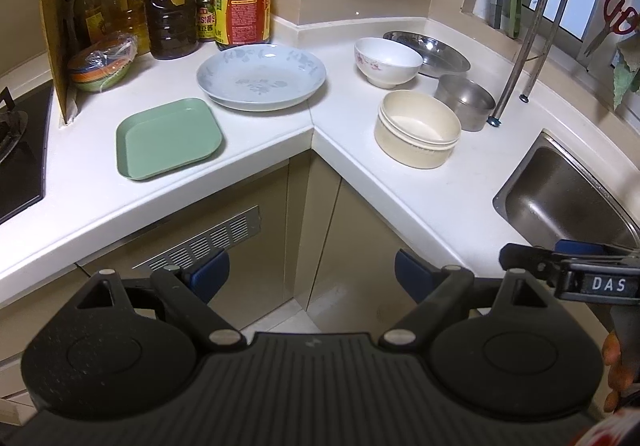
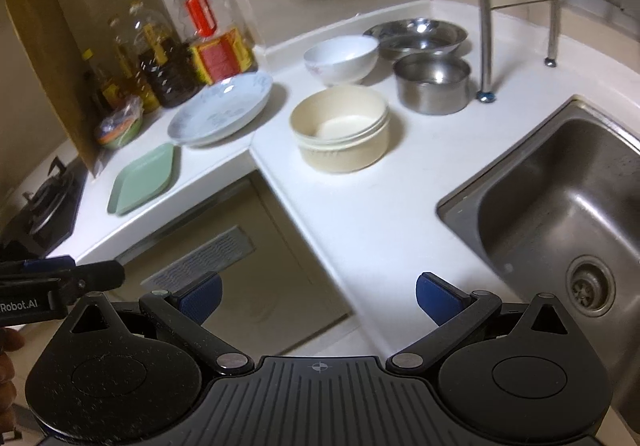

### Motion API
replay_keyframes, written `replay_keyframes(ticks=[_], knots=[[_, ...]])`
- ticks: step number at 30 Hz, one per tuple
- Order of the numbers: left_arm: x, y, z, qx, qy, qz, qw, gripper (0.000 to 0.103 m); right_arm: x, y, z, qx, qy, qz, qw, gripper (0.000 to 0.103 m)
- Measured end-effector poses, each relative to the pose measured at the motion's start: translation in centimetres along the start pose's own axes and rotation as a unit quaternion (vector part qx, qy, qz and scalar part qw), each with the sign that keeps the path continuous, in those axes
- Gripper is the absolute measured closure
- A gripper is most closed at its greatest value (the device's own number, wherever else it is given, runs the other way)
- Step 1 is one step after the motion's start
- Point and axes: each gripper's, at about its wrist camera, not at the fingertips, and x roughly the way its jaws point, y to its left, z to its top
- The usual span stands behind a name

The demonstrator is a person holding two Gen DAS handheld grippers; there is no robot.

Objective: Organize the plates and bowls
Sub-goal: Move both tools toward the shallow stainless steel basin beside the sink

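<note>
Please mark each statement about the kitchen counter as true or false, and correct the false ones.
1. The green tray holds a bowl. False: nothing lies in it.
2. The white bowl stands in front of the wide steel bowl. True.
3. The left gripper grips the blue plate. False: it is open and away from the counter.
4. The sink holds no dishes. True.
5. The right gripper is open. True.

Home kitchen: sink (image 2: 560, 214), gas hob (image 1: 16, 134), oil bottles (image 1: 170, 6).
</note>
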Motion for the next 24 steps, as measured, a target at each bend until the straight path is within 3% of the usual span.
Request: replay_keyframes(ticks=[12, 18, 24], knots=[[3.5, -1.0, 3.4, 0.018, -0.004, -0.014, 0.9997, 0.015, 0.6, -3.7, 0.7, 0.036, 0.004, -0.020, 0.999, 0.001], [7.2, -1.3, 8.1, 0.039, -0.016, -0.033, 0.9986, 0.015, 2.2, -4.9, 2.9, 0.050, 0.002, -0.038, 0.998, 0.001], [11.6, -2.2, 14.3, 0.071, -0.033, -0.066, 0.9947, 0.018, 4.4, -5.7, 6.9, 0.070, -0.026, -0.060, 0.995, 0.001]])
